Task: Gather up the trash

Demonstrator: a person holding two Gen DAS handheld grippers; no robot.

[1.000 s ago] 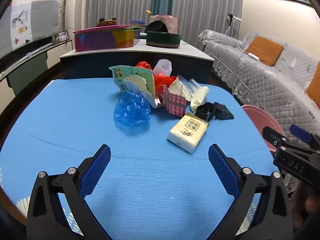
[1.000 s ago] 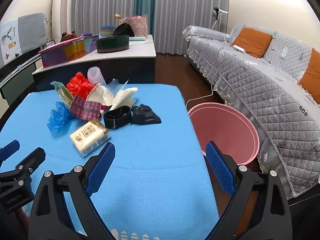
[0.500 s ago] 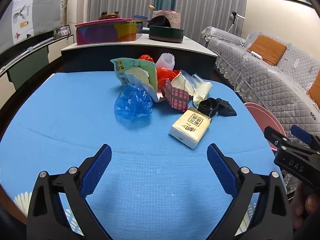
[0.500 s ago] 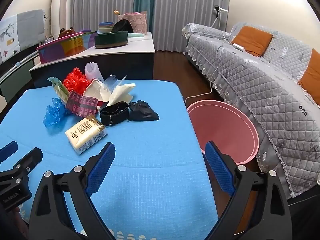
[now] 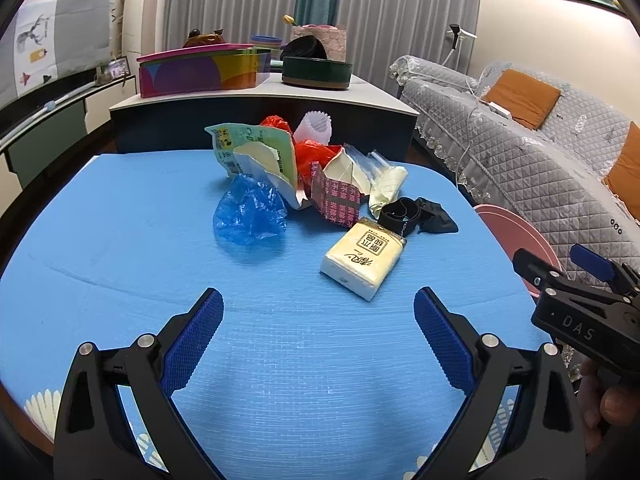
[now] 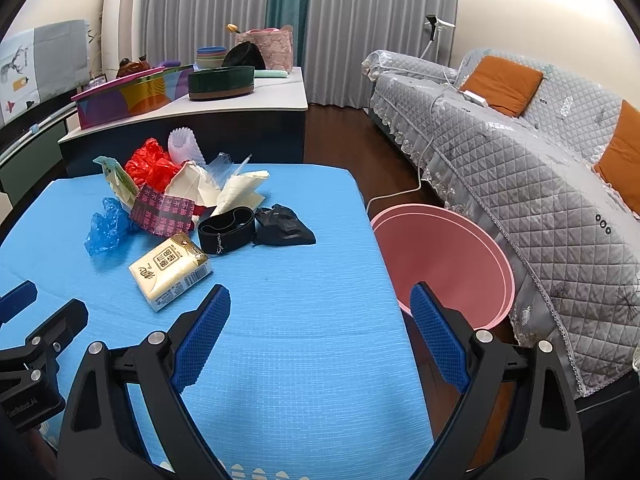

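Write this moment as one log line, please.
stage: approach | left gripper: open | right gripper: open | trash pile: untouched | pink bin: beside table

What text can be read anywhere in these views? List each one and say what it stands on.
"DAS": on the black body of the right gripper, seen from the left wrist view.
Large Chinese characters on the tissue pack: there, but I cannot read them surely.
Repeated pink characters on the dark red wrapper: too small to read.
Print and a barcode on the green package: too blurred.
Faint lettering on the left gripper body, right wrist view: unreadable.
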